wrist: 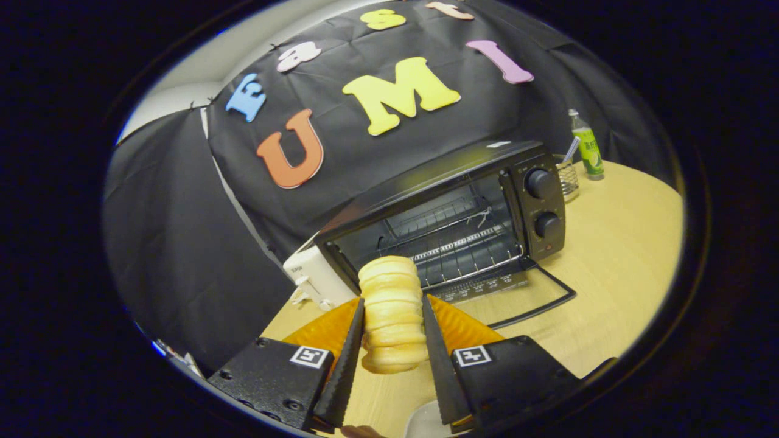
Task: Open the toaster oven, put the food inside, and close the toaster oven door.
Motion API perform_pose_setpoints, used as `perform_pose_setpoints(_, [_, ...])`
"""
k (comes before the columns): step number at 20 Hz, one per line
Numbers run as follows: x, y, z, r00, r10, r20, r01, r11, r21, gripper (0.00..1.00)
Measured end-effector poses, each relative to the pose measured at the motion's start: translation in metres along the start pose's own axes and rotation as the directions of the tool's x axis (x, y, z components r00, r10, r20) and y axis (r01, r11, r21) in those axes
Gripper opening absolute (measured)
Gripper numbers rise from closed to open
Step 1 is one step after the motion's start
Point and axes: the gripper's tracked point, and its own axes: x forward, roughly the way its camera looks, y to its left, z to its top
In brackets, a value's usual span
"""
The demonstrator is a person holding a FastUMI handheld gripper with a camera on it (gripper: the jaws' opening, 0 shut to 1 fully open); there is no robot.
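Gripper [392, 328] closed on a ridged, pale-yellow bread roll [391, 313], both fingers [348, 359] pressing its sides; roll stands upright between them, top poking out past the fingertips, lower end hanging free above the table. Jaws only partly closed, gap set by the roll's width.

Under the fingers, at 6 o'clock from the roll, a sliver of a white dish [426, 421] and a bit of a person's finger [360, 432] beside it, both mostly cut off.

Light wooden table [614, 267] runs from under the gripper out to 2 o'clock.

Just ahead of the roll, about 1 o'clock: black toaster oven [450, 207], door [514, 292] dropped fully open and lying flat toward the gripper, handle at the near edge. Wire rack [453, 249] visible inside, cavity bare otherwise. Two knobs [541, 204] stacked on the oven's right panel.

At 11 o'clock from the roll, touching the oven's left side: white toaster [313, 277], partly hidden by the oven.

Beyond the oven at 2 o'clock: small wire basket [568, 177] with a utensil sticking out, and just past it a green bottle [586, 148], upright near the table's far edge.
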Motion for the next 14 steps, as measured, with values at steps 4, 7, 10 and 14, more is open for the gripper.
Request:
perform_pose_setpoints(4, [0.037, -0.008, 0.029, 1.000, -0.027, -0.006, 0.028, 0.991, 0.130, 0.61])
perform_pose_setpoints(7, [0.061, -0.021, 0.050, 0.997, -0.078, 0.019, 0.076, 0.989, 0.124, 0.61])
perform_pose_setpoints(10, [0.077, -0.034, 0.059, 0.989, -0.146, 0.031, 0.144, 0.987, 0.071, 0.61])
perform_pose_setpoints(14, [0.095, -0.039, 0.064, 0.985, -0.160, 0.069, 0.156, 0.986, 0.067, 0.61])
